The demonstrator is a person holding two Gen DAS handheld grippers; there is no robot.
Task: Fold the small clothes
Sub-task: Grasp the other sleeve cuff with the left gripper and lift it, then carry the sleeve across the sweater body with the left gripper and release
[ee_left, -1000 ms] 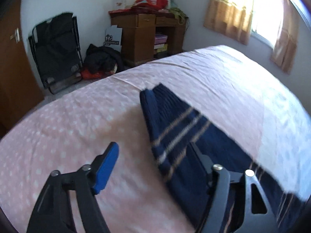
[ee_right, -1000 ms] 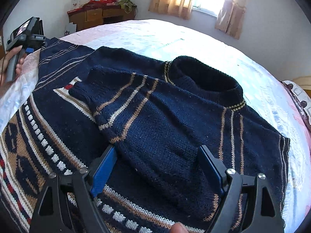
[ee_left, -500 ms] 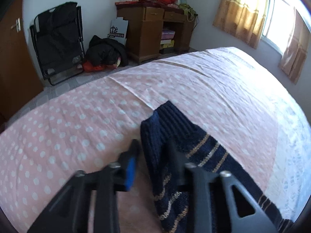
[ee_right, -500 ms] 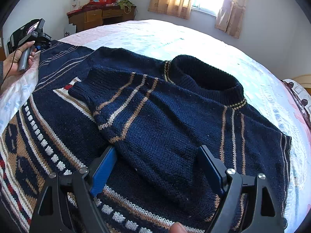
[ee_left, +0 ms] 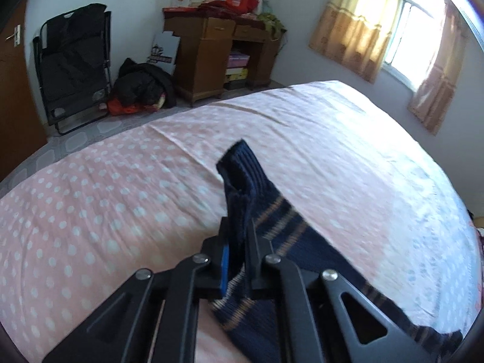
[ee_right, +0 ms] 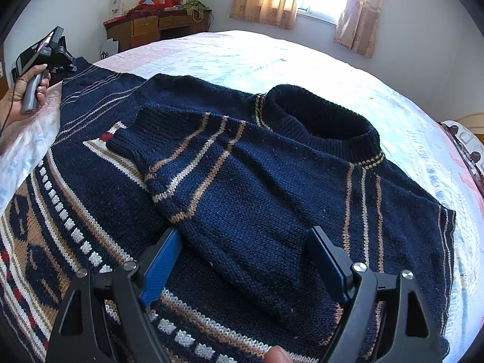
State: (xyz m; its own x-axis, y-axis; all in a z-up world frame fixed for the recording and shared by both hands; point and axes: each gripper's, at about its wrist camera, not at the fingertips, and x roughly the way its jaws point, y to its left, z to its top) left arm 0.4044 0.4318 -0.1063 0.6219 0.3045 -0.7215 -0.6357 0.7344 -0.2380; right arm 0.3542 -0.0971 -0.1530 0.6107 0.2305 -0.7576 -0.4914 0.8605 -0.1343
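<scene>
On the bed (ee_left: 127, 199), left tongs (ee_left: 237, 242) pinch the sweater's sleeve cuff (ee_left: 242, 178).

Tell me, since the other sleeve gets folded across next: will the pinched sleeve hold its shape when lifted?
Probably not. The sleeve is soft knit and already buckles where the left gripper has just closed on it, so it should drape. The thick knit probably resists slipping.

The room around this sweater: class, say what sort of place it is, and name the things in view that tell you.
Most likely a home bedroom. The sweater lies on a bed with a pink dotted sheet, a cluttered wooden desk stands against the wall, and curtains hang at a window.
</scene>
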